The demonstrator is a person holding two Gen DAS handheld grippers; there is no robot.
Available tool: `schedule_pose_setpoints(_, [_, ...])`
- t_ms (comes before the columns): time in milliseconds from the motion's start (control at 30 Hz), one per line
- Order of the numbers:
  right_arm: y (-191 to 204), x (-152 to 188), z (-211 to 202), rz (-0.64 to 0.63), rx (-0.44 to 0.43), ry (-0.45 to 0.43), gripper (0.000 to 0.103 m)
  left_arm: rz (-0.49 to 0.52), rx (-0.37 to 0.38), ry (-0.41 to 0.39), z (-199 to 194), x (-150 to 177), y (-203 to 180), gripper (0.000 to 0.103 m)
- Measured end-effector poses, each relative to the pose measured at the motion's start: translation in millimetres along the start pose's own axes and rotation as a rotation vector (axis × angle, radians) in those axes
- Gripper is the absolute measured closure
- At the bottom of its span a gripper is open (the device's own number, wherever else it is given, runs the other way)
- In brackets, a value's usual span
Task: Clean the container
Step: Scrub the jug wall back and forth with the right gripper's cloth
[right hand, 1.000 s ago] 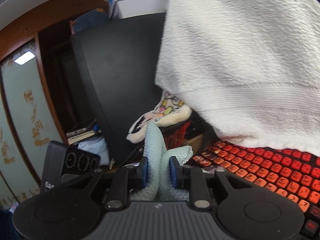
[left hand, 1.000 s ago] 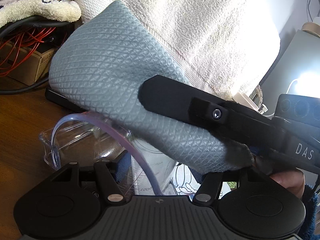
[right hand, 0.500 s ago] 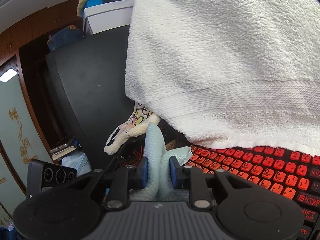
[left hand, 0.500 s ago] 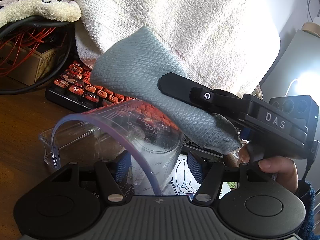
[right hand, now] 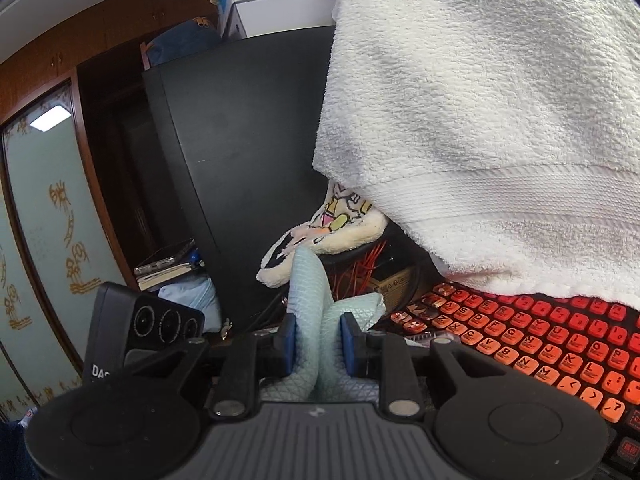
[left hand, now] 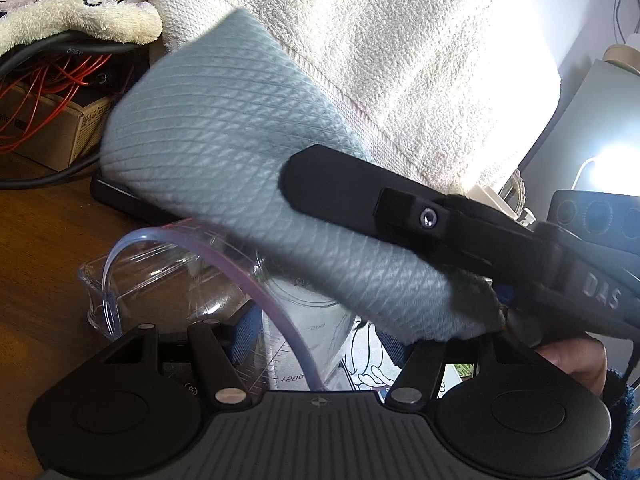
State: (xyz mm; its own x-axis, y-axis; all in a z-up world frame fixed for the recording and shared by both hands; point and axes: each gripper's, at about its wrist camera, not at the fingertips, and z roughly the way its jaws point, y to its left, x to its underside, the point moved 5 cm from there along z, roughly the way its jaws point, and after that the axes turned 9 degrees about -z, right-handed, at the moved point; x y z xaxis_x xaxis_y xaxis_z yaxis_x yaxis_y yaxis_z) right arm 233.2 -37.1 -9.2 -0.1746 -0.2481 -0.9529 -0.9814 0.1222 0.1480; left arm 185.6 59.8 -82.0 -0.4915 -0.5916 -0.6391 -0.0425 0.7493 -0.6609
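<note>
A clear measuring cup (left hand: 304,336) with a purple rim and printed scale lies tilted, mouth up and away, between the blue pads of my left gripper (left hand: 316,336), which is shut on it. A grey-blue textured cloth (left hand: 224,152), blurred, covers the cup's mouth and upper wall. One black finger (left hand: 360,196) of the right gripper lies across the cloth from the right. In the right wrist view my right gripper (right hand: 318,336) is shut on a bunched fold of the same cloth (right hand: 310,292). How far the cloth reaches inside the cup is hidden.
A white towel (left hand: 400,60) hangs close behind, over a red-lit keyboard (right hand: 540,332). A cartoon-print towel (left hand: 72,4), a cardboard box with red wires (left hand: 48,120) and cables sit at the left. A clear plastic piece (left hand: 116,280) rests on the wooden table (left hand: 40,260). A hand (left hand: 572,364) holds the right gripper.
Half a second ago the cloth had drawn back up and right, baring the cup's mouth and the keyboard. Now it has come back down and left over the mouth. The cup and left gripper stayed put.
</note>
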Motion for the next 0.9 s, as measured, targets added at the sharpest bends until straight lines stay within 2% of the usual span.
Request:
schedule_pose_setpoints(267, [-28.2, -0.1, -11.5, 0.065, 0.089, -0.02, 0.081, 0.0, 0.0, 0.0, 0.4, 0.7, 0.2, 0.041])
schedule_pose_setpoints(433, [-31.2, 0.1, -11.9, 0.076, 0.104, -0.024, 0.081, 0.0, 0.0, 0.0, 0.1, 1.7, 1.4, 0.041])
schedule_pose_setpoints(733, [3.8, -0.7, 2.1, -0.006, -0.021, 0.009, 0.081, 0.0, 0.0, 0.0, 0.2, 3.0, 1.8, 0.041])
schedule_pose_setpoints(900, [-3.9, -1.5, -1.1, 0.015, -0.011, 0.005, 0.081, 0.0, 0.0, -0.001, 0.4, 2.9, 2.2, 0.041])
